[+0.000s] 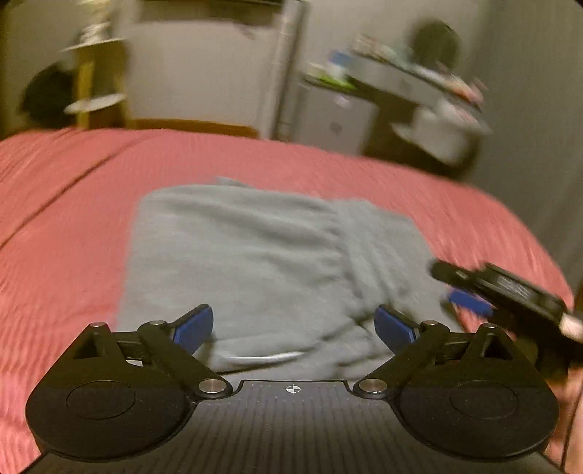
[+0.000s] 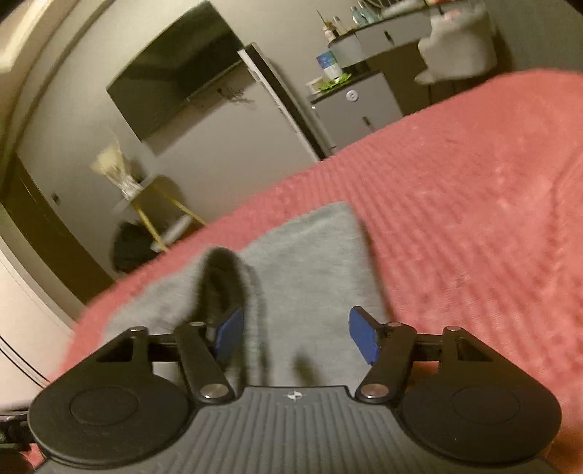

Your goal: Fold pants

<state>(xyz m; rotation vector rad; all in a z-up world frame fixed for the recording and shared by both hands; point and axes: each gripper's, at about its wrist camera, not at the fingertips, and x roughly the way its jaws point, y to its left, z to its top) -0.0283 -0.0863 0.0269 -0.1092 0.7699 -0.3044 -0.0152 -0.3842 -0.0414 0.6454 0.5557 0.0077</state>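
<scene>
Grey pants point(image 1: 255, 255) lie folded into a compact, roughly rectangular bundle on the pink ribbed bedspread point(image 1: 73, 226) of the bed, near the front edge closest to both cameras. Left wrist view: left tool point(image 1: 294, 328) sits just above the near edge of the bundle, its blue pads point(image 1: 193, 328) spread wide apart with nothing between them; a pale drawstring point(image 1: 266, 358) shows on the cloth directly below the gap. The gathered waistband point(image 1: 364, 248) runs across the right part of the bundle. The right tool point(image 1: 470, 302) enters that view from the right, at the bundle's right edge, blurred by motion. Right wrist view: right tool point(image 2: 297, 335) also stands spread, pads point(image 2: 360, 339) well apart, holding nothing; a raised loop of grey fabric point(image 2: 222, 277) stands up just beyond its left pad, and whether the pad touches it cannot be told. The rest of the pants point(image 2: 320, 255) lies flat beyond the fingers. Background, soft focus: a wall-mounted dark screen point(image 2: 175, 69), a small side table with yellow legs point(image 2: 156, 208), a grey cabinet point(image 2: 357, 105) and a counter carrying bottles point(image 2: 364, 18).
</scene>
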